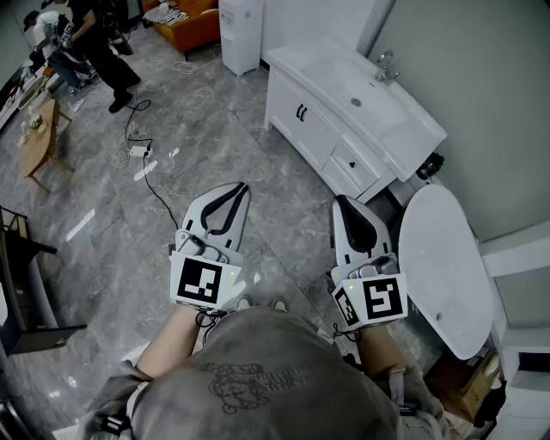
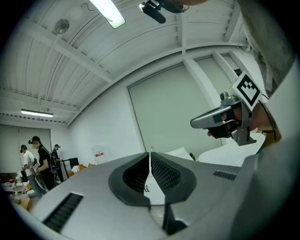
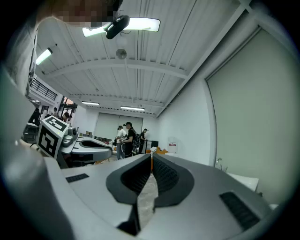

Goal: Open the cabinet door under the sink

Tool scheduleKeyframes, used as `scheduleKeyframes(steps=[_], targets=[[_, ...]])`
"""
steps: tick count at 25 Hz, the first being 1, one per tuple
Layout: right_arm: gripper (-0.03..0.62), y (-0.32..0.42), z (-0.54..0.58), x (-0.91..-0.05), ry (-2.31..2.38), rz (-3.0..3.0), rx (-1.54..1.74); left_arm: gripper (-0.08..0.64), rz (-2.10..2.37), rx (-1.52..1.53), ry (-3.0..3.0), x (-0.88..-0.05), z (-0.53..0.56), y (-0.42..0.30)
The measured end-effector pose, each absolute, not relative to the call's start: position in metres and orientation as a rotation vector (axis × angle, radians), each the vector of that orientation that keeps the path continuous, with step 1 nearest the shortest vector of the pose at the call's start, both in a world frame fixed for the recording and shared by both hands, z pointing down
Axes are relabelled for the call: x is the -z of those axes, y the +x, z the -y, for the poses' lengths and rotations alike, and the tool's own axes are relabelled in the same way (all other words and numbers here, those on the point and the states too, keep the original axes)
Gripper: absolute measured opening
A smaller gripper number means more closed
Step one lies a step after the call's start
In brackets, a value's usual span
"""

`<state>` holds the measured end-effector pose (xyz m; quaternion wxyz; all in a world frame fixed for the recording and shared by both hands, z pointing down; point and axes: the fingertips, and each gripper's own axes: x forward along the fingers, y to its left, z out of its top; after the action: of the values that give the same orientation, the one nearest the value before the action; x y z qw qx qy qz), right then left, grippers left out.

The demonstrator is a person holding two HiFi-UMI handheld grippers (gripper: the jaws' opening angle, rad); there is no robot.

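Observation:
A white sink cabinet [image 1: 311, 120] stands against the wall at the upper right, with a basin and a faucet [image 1: 384, 65] on top. Its two doors carry small black handles [image 1: 301, 112] and look closed. My left gripper [image 1: 244, 186] and right gripper [image 1: 340, 200] are held side by side over the grey marble floor, well short of the cabinet. Both are shut with nothing between the jaws. In the left gripper view the shut tips [image 2: 150, 154] point toward the cabinet doors [image 2: 146, 188], and the right gripper's body [image 2: 220, 119] shows at the right. The right gripper view's tips [image 3: 151, 154] aim up into the room, with the faucet [image 3: 219, 162] at the right.
A white oval board [image 1: 443, 266] leans beside the cabinet's near end. A white water dispenser [image 1: 241, 34] stands at the cabinet's far end. Cables and a power strip [image 1: 137, 150] lie on the floor at left. People [image 1: 94, 43], a wooden table [image 1: 39, 137] and an orange sofa [image 1: 193, 21] are farther off.

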<state>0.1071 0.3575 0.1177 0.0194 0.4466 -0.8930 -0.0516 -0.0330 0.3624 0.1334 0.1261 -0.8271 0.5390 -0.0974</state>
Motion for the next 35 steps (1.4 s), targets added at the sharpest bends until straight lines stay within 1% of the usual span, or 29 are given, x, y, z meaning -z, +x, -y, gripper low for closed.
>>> scheduleKeyframes(steps=[15, 35], targets=[[0.034, 0.096, -0.365, -0.12, 1.382, 2.819, 0.103, 0.025, -1.535, 0.305, -2.422, -0.14, -0.372, -0.039], [0.034, 0.033, -0.382, -0.13, 1.404, 2.772, 0.096, 0.025, -1.484, 0.26, -2.461, -0.146, -0.394, -0.09]])
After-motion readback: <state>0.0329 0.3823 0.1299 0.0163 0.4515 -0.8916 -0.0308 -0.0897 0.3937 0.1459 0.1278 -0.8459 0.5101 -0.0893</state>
